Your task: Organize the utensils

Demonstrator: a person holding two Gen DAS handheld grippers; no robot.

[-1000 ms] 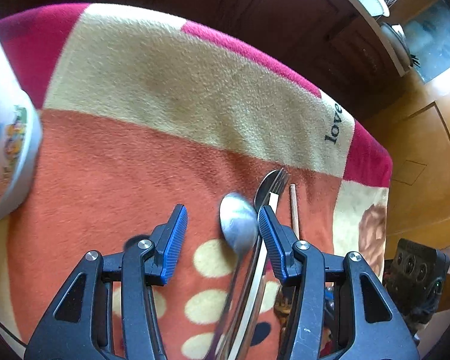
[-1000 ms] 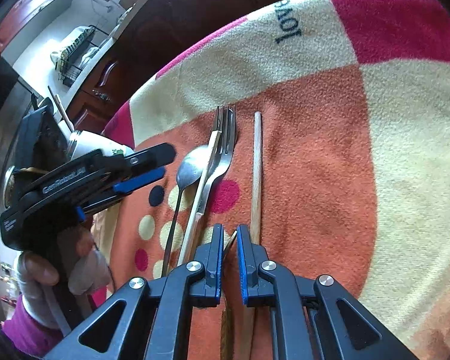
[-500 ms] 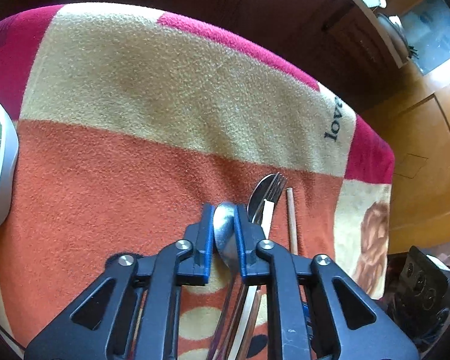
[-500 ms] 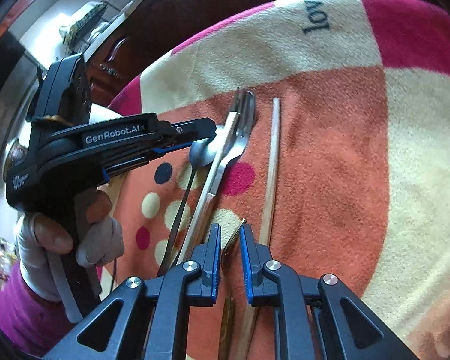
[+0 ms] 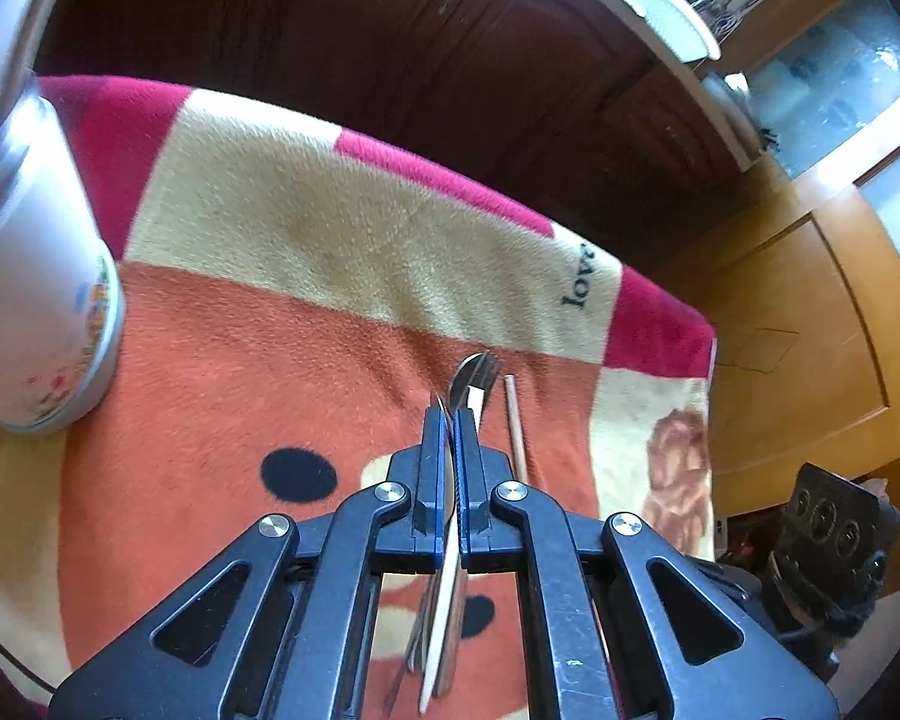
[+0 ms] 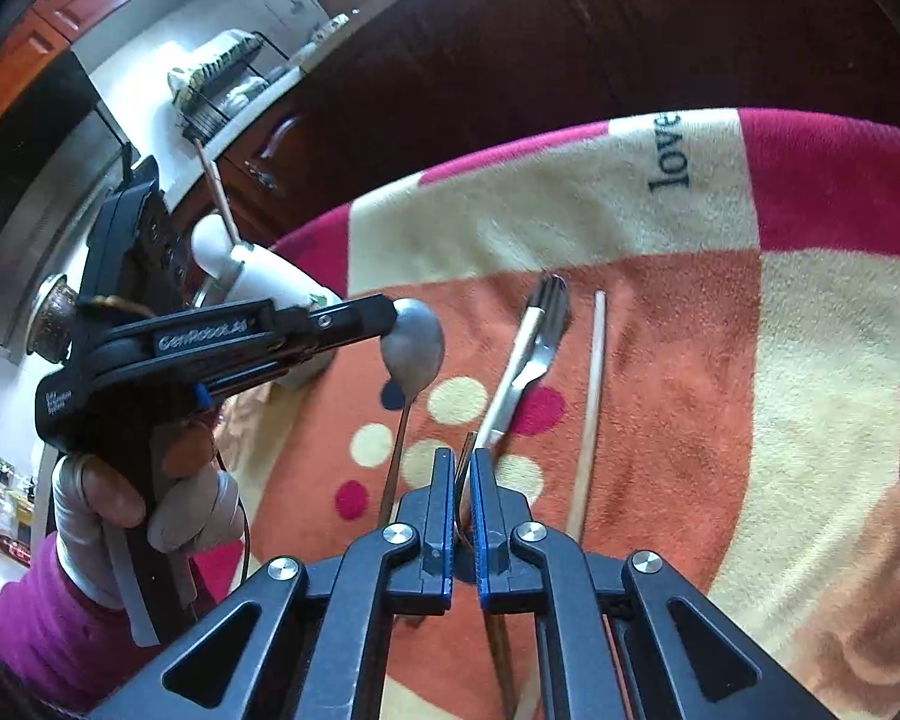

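Both tongs pinch: left tongs (image 6: 390,318) a spoon (image 6: 414,348), right tongs (image 6: 461,468) perhaps a dark chopstick (image 6: 465,462), over the blanket-covered tabletop (image 6: 660,360) by dark cabinets (image 5: 360,48).

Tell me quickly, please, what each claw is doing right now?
Left claw: just closed, shut on the spoon by its bowl, lifted off the blanket.
Right claw: shut on a thin brown utensil.

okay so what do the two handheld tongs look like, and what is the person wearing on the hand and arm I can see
Both tongs are black plastic frames with triangular cutouts, silver rivets and blue ribbed pads. The left tongs carry white GenRobot lettering on the side and a pistol-style handle with a thin cable trailing below. The hand wears a pale fingerless glove over a magenta sleeve. The right tongs show no lettering here.
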